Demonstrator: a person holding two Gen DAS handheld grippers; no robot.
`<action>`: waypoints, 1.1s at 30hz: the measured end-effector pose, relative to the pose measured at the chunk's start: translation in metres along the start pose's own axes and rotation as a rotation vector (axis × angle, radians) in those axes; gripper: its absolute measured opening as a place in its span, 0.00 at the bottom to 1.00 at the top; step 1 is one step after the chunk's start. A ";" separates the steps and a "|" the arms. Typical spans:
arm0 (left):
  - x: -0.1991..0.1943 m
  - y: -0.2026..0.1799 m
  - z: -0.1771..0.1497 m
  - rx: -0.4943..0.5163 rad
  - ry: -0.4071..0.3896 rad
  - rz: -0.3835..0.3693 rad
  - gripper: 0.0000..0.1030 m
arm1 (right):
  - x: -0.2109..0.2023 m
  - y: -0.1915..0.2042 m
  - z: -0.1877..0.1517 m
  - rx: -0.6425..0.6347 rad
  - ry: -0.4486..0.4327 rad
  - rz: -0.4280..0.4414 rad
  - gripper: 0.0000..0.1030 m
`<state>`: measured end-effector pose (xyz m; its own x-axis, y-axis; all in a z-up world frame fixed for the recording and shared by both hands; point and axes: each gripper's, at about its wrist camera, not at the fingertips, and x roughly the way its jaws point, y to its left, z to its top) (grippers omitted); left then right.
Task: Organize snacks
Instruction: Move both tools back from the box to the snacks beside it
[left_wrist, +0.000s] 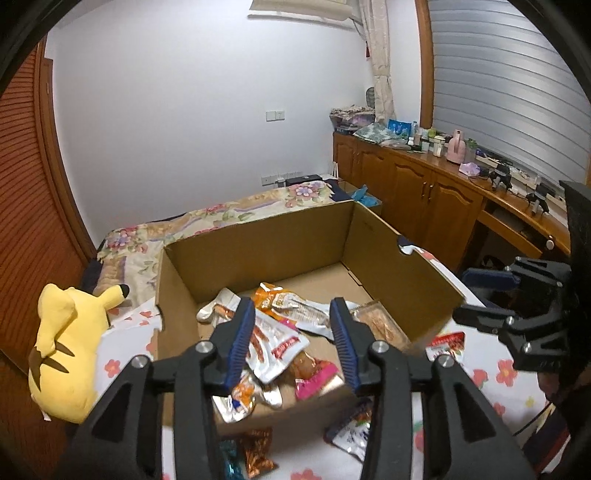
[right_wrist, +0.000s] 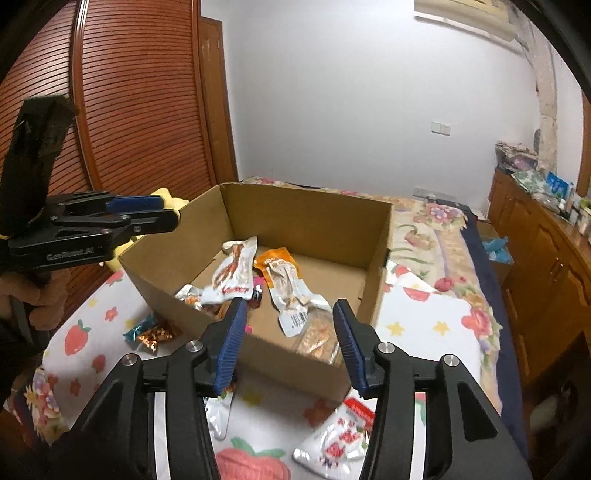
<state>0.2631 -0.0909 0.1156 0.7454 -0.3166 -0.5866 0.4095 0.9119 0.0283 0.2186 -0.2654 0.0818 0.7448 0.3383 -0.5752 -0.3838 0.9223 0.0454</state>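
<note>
Brown cardboard made up the open box (left_wrist: 258, 240) that stood on a bed covered by a white sheet printed with strawberries and flowers (right_wrist: 424, 321). Inside it lay a loose heap of snack packets (left_wrist: 280, 332): a white pouch with red print (right_wrist: 236, 273), an orange-topped one (right_wrist: 280, 273) beside it, a pink-edged packet (left_wrist: 317, 380) near the front wall, and a clear pack of something pale brown (right_wrist: 317, 336) against the right-hand side.

Above the box's near wall hovered the left gripper (left_wrist: 291, 325), its blue-padded jaws spread apart with nothing between them; the packets seen in the gap lay below, on the box floor. The right gripper (right_wrist: 290, 325) hung over the near corner, jaws likewise spread and empty.

Several packets remained outside on the sheet (all close to the box): a crinkled orange-brown one (left_wrist: 258, 450) with a teal wrapper (right_wrist: 138, 328) beside it by the front wall, a white and blue one (left_wrist: 351, 435), and a white pouch with red lettering (right_wrist: 340, 435) near the right gripper.

A yellow plush toy (left_wrist: 66, 350) sat at the box's left. Wooden cabinets (left_wrist: 424, 192) lined the far wall, their top cluttered with small bottles.
</note>
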 end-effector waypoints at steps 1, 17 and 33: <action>-0.006 -0.001 -0.003 0.002 -0.002 -0.003 0.44 | -0.006 0.000 -0.004 0.006 -0.001 -0.007 0.51; -0.084 0.011 -0.079 -0.051 -0.002 0.037 0.50 | -0.060 0.009 -0.051 0.056 0.016 -0.090 0.64; -0.017 0.041 -0.164 -0.120 0.164 0.082 0.50 | 0.030 -0.038 -0.106 0.160 0.229 -0.161 0.64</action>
<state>0.1810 -0.0054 -0.0060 0.6742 -0.2023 -0.7103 0.2782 0.9605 -0.0095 0.1975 -0.3097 -0.0241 0.6396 0.1515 -0.7536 -0.1665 0.9844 0.0565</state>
